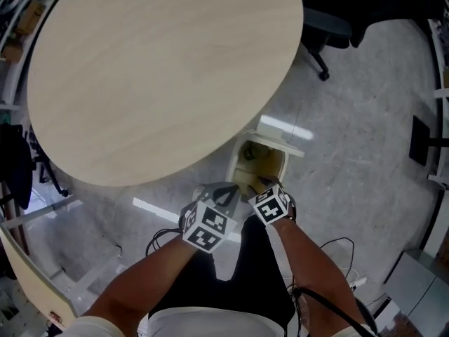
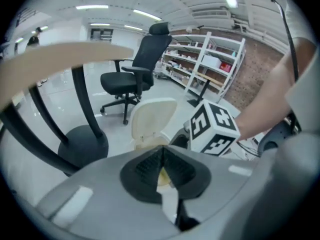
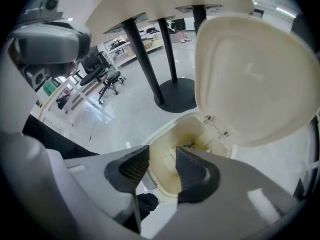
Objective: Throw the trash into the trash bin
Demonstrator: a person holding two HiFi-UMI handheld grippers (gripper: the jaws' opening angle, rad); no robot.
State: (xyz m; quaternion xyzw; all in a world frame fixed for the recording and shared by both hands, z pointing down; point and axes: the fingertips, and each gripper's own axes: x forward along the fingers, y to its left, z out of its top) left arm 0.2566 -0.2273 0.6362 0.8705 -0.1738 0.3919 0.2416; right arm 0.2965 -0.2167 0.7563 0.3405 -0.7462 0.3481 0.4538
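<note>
Evidently the trash [image 3: 189, 144] is already lying inside the trash bin [image 3: 162, 173]: small dark scraps are showing at the bottom of its yellowed well, too small for any long axis to be judged. The bin is standing on the floor just off the near right edge of the round table [image 1: 161, 69], with its lid [image 3: 255, 79] tilting up on the far side. The scraps are sitting straight below and slightly ahead of the right gripper [image 3: 162, 156], which is hovering over the mouth with its jaws parted and nothing between them. The left gripper [image 2: 162, 151] is hanging at the near left rim, its jaws pressing together on nothing that can be seen; the right hand is the nearer to the opening. No brand, label or legible writing is showing; only the black-and-white square patterns on the marker cube [image 2: 212, 126] are appearing.
</note>
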